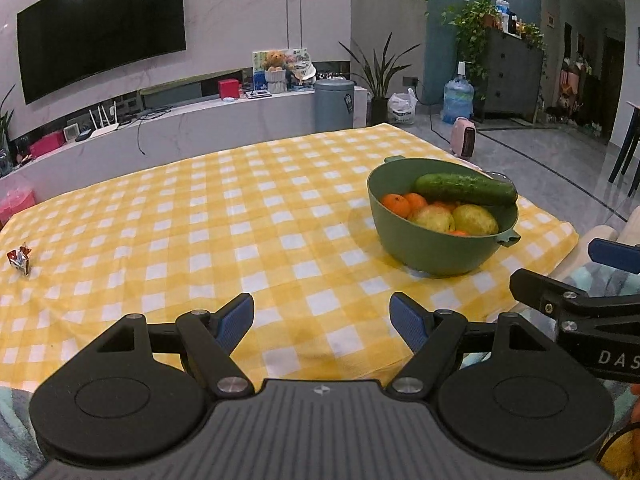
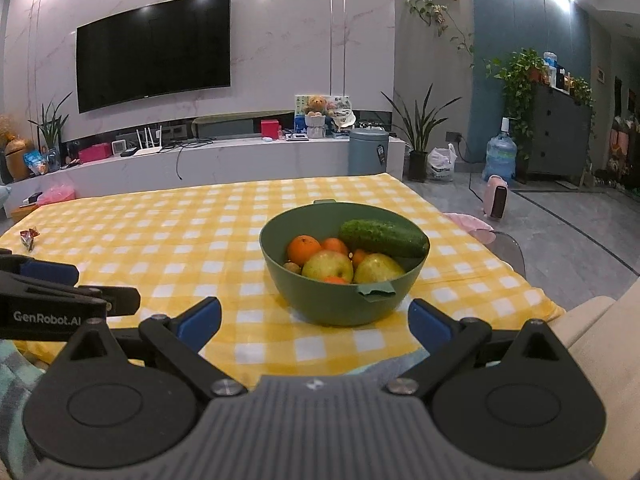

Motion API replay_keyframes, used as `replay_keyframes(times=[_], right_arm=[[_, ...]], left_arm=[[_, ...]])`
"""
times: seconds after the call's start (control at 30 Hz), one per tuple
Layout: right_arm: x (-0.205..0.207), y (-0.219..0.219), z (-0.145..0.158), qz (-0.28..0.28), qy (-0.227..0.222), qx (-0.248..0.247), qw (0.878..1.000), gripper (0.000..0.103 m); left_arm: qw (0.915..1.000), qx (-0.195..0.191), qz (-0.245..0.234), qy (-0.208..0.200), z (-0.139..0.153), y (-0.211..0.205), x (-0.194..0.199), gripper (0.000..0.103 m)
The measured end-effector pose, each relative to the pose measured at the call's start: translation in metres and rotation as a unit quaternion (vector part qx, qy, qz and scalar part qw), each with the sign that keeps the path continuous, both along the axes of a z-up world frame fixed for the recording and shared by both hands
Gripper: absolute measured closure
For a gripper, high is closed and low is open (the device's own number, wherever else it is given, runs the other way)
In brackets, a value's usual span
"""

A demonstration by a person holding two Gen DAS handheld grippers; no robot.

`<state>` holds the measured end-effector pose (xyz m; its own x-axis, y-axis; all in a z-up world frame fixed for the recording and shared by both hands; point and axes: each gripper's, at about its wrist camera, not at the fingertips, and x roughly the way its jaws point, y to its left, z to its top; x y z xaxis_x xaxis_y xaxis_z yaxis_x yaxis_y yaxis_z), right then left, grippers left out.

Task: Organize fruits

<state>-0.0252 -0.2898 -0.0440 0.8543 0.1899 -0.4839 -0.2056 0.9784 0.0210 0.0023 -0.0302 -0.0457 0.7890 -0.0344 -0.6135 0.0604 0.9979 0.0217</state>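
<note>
A green bowl (image 2: 332, 304) stands on the yellow checked tablecloth (image 2: 180, 248), right of the table's middle. Across its top lies a cucumber (image 2: 382, 238). Under it sit oranges (image 2: 304, 249), two yellow-green apples (image 2: 327, 266) and a small brown fruit (image 2: 292, 268). My right gripper (image 2: 316, 322) is open just in front of the bowl, holding nothing. My left gripper (image 1: 322, 322) is open over the near edge of the cloth, left of the bowl (image 1: 424, 244), also holding nothing. The cucumber (image 1: 466, 189) and apples (image 1: 474, 220) show in that view too.
A small candy wrapper (image 1: 20, 260) lies at the cloth's far left edge. Beyond the table run a low TV counter (image 2: 224, 160) with clutter and a grey bin (image 2: 368, 152). A pink heater (image 2: 496, 196) stands on the floor to the right.
</note>
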Motion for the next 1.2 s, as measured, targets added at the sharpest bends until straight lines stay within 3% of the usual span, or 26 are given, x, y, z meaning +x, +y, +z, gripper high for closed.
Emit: replay_keyframes(times=[1.2], right_arm=[[0.0033, -0.0031, -0.0056, -0.008, 0.0, 0.011, 1.0, 0.007]], left_arm=[[1.0, 0.003, 0.003, 0.006, 0.0026, -0.0005, 0.0001, 0.012]])
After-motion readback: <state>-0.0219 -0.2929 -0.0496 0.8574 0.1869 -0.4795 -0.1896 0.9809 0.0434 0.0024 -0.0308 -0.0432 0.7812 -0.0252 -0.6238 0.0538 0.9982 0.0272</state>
